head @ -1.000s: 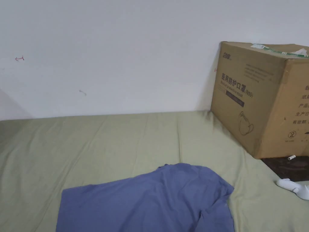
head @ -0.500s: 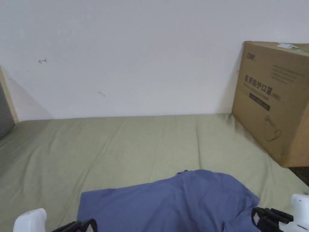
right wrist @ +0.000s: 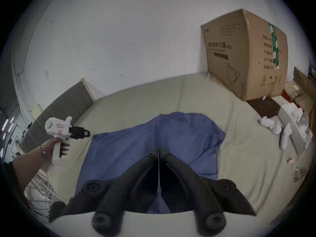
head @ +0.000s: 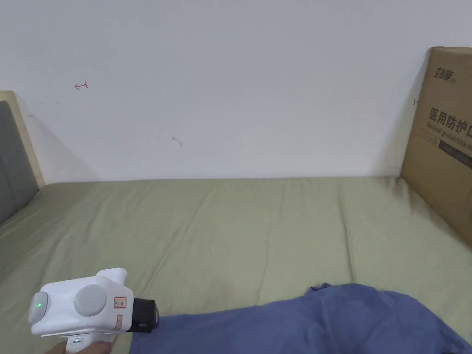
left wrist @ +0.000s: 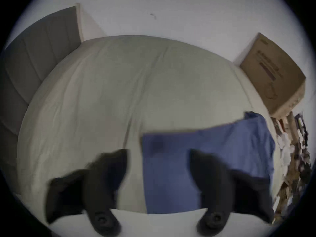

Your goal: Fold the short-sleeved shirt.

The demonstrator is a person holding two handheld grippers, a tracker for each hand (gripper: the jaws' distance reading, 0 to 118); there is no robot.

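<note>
From your head view, the left gripper (head: 143, 315) has come up into sight just beside the near-left corner of the blue shirt (head: 322, 318), which lies on the green bed sheet (head: 230, 230); half a second ago it sat lower. I judge you are reaching for that corner. The cardboard box (head: 442, 138) stands well right of the shirt.

In the left gripper view, your jaws are spread apart, straddling the shirt's (left wrist: 196, 163) left edge without touching cloth.

In the right gripper view, the right gripper (right wrist: 159, 152) has its jaws pressed together, empty, above the shirt (right wrist: 136, 146). White socks (right wrist: 277, 127) lie right of the shirt, clear of your fold.
</note>
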